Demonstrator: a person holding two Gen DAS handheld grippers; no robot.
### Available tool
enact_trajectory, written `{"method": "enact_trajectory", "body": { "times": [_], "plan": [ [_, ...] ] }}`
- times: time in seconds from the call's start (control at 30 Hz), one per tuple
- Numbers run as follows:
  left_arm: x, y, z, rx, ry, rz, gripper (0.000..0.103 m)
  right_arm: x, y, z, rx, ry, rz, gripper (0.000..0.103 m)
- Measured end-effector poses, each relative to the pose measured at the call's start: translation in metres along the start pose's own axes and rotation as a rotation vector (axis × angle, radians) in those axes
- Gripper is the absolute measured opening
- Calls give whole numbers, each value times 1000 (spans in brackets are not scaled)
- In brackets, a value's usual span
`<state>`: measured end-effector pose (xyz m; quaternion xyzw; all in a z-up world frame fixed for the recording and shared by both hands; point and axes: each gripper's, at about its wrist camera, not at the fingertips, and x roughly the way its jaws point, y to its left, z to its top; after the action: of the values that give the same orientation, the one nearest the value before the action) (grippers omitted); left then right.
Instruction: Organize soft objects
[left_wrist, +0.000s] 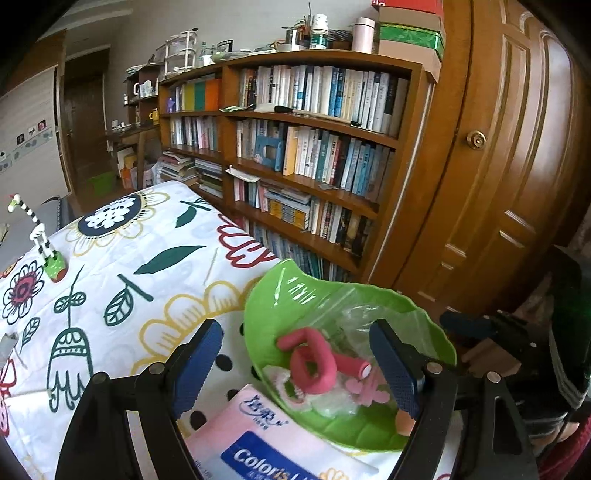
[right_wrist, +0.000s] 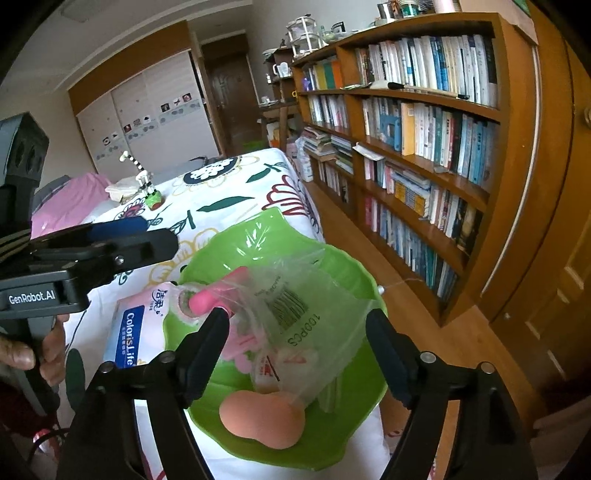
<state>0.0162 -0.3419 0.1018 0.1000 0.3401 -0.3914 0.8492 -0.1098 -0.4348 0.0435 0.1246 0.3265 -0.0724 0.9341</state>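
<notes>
A green leaf-shaped bowl sits at the bed's near corner. In it lie a pink foam curler, a clear plastic bag with a printed label, and a peach makeup sponge. A pink tissue pack lies beside the bowl. My left gripper hangs open over the bowl, its blue pads either side of the curler without touching it. My right gripper is open above the plastic bag, with no pad pressing on it. The left gripper's body shows at the left of the right wrist view.
The floral bedcover stretches away, with a small striped toy in a green pot on it. A tall wooden bookshelf and a wooden door stand close on the right. A hand holds the left gripper's grip.
</notes>
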Motion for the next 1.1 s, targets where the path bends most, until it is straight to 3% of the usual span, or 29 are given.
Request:
{"method": "enact_trajectory", "body": {
  "times": [0.4, 1.1],
  "plan": [
    [-12, 21, -17, -47, 1, 45, 93, -11, 3, 2, 63, -52, 21, 78],
    [-50, 58, -51, -128, -28, 63, 96, -20, 68, -13, -41, -31, 106, 78]
  ]
}}
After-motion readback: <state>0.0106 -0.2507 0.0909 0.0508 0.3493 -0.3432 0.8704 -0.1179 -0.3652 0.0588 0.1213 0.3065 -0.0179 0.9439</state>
